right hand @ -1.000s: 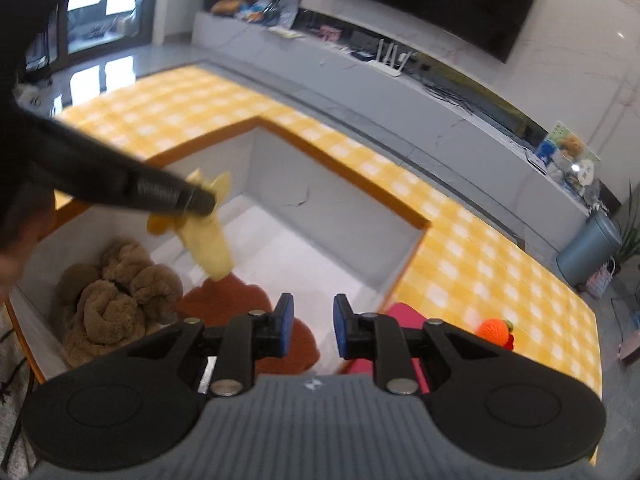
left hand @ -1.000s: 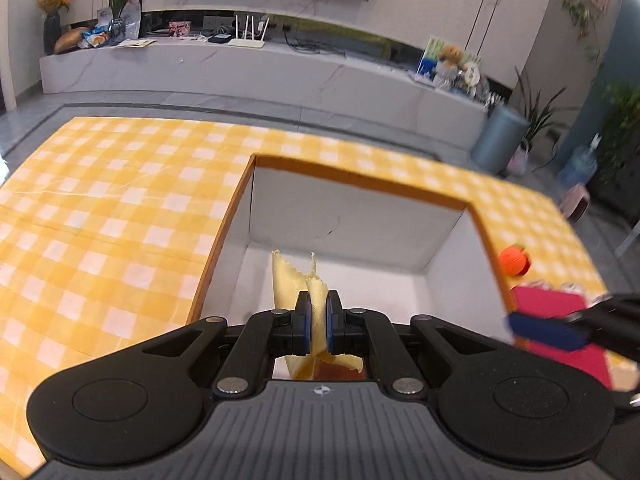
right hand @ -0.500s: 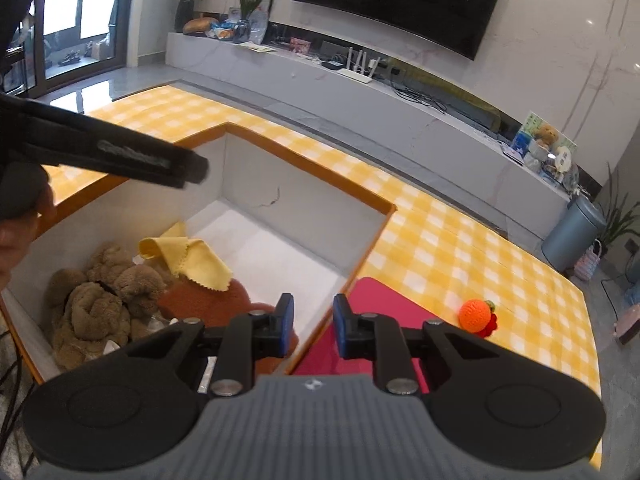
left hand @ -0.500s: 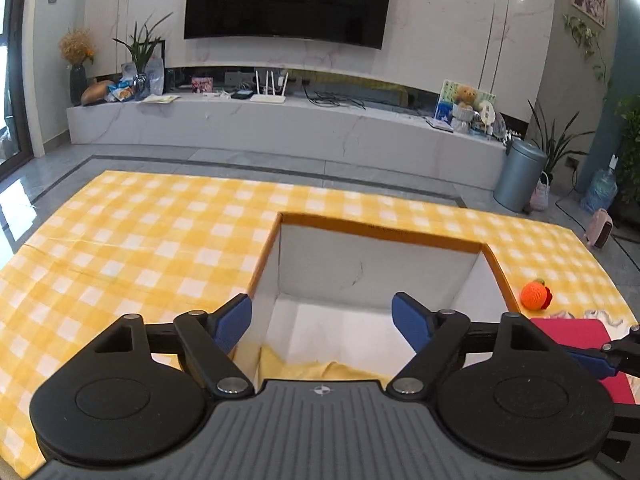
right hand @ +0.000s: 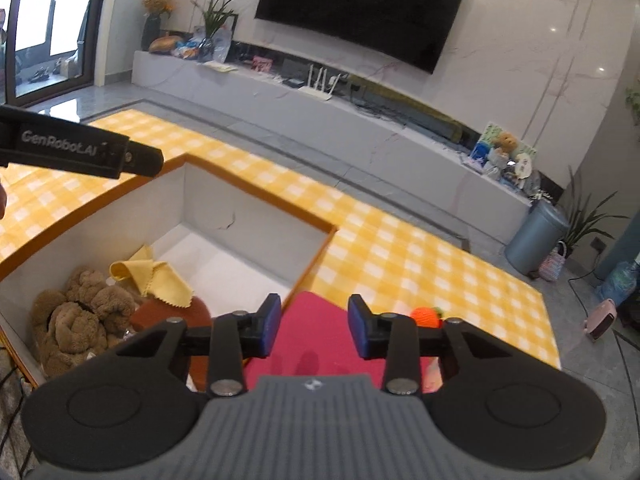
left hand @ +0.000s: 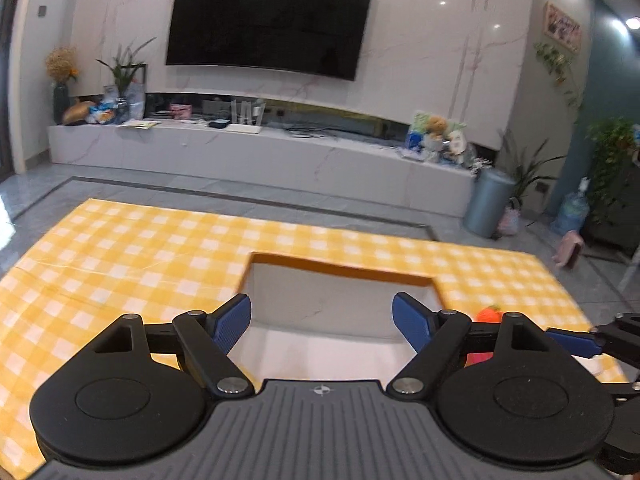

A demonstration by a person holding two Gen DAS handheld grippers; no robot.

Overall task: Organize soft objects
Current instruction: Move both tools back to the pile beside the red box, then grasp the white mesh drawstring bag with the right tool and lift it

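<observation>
A yellow-checked tablecloth covers the whole table, and sunk into it is a white-walled box that takes the soft things. Inside already lie a brown plush heap, a rust-coloured piece and, on top, a yellow cloth, so a good share looks sorted. Left outside, by my reckoning, are the red cloth on the table just beside the box and the small orange knitted toy near it. The left gripper hangs above the box, spread wide and empty. The right gripper sits above the red cloth, jaws opening, nothing pinched yet.
</observation>
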